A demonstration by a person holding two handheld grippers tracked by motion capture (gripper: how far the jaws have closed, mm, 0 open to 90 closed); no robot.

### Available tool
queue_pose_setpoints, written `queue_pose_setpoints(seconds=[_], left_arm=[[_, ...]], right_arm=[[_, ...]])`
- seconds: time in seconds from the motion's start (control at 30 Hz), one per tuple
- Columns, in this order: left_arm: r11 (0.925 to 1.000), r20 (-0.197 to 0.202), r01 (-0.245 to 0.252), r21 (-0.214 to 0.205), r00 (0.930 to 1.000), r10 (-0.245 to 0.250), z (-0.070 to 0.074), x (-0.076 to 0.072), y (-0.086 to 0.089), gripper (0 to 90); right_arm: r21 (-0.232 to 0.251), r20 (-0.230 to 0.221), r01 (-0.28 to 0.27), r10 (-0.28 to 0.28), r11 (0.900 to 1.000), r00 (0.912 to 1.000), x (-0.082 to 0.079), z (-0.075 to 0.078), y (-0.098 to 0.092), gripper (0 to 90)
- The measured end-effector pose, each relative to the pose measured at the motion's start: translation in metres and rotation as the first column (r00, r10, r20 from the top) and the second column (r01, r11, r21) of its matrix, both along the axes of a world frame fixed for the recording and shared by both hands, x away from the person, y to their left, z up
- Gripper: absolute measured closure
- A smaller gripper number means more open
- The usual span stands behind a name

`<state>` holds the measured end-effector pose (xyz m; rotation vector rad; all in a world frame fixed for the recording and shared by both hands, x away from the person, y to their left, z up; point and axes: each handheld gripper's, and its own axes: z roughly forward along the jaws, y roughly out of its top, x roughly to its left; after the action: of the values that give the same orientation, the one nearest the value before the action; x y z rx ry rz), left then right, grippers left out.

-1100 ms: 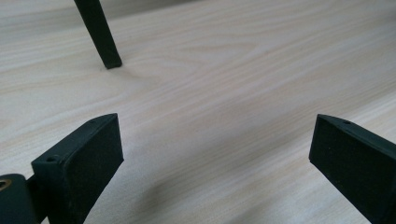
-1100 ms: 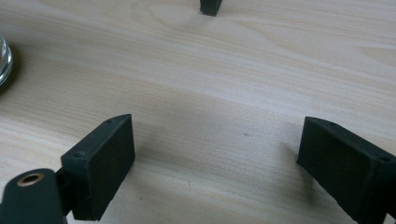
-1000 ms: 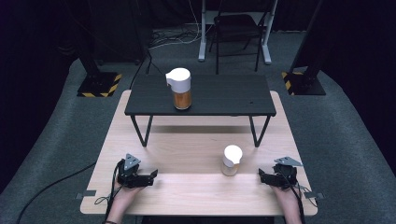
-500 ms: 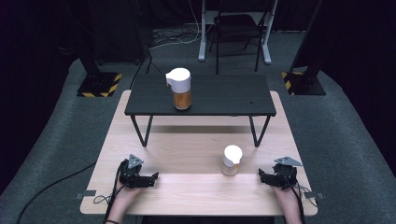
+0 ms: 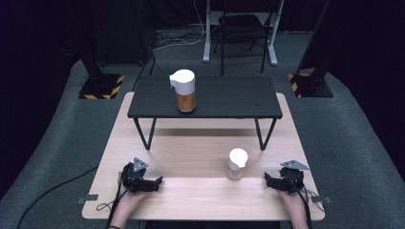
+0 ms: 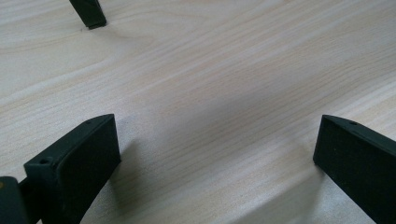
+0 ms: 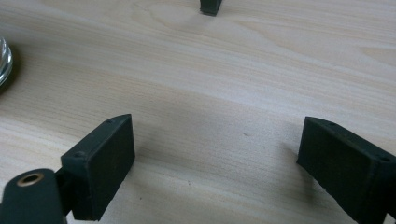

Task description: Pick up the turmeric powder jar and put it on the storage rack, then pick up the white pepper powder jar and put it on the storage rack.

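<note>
Left gripper (image 5: pixel 157 181): lower left of the high view, resting on the light wooden table (image 5: pixel 191 200); its jaws have just been opening and stand wide apart with only bare wood between them (image 6: pixel 210 154), nothing held.

Raised black shelf (image 5: pixel 219 98): upper centre of the high view, standing on thin legs over the far half of the table; one leg foot shows at the upper left of the left gripper view (image 6: pixel 91 14).

Tall amber jar with white pour lid (image 5: pixel 184 90): upright on the shelf, left of its middle, well apart from both grippers.

Small jar with white lid (image 5: pixel 237 163): upright on the table, lower centre-right of the high view, near the right gripper and apart from it; its glass edge shows at the far left of the right gripper view (image 7: pixel 3 58).

Right gripper (image 5: pixel 267 180): lower right of the high view, released, jaws apart over bare wood (image 7: pixel 215 154), gripping nothing.

Risk: the small jar looks narrow with a heavier top; a jaw arriving off-centre or touching the lid first could tip or push it.

Risk: closing on the lid alone might let the glass body slip.
</note>
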<state>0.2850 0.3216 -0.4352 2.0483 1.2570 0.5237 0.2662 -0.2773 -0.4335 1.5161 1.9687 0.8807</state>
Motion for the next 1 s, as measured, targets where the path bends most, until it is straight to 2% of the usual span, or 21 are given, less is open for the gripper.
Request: queue_pose_setpoints(seconds=[0.37, 0.47, 1.0], left_arm=[[0.9998, 0.002, 0.019, 0.000, 0.9998, -0.019, -0.0003, 0.0025, 0.0034, 0.0], [1.0000, 0.002, 0.002, 0.000, 1.0000, -0.002, -0.0004, 0.0023, 0.0034, 0.0], [1.0000, 0.002, 0.005, 0.000, 1.0000, -0.005, -0.0002, 0.0036, 0.0071, 0.0]], right_arm=[[-0.001, 0.000, 0.000, 0.000, 1.0000, 1.0000, -0.0001, 0.0001, 0.0001, 9.8], [-0.001, 0.000, 0.000, 0.000, 1.0000, 1.0000, -0.0001, 0.0001, 0.0001, 9.8], [0.014, 0.001, 0.005, -0.005, 0.9999, 1.0000, -0.0011, 0.0000, -0.0023, 10.9]])
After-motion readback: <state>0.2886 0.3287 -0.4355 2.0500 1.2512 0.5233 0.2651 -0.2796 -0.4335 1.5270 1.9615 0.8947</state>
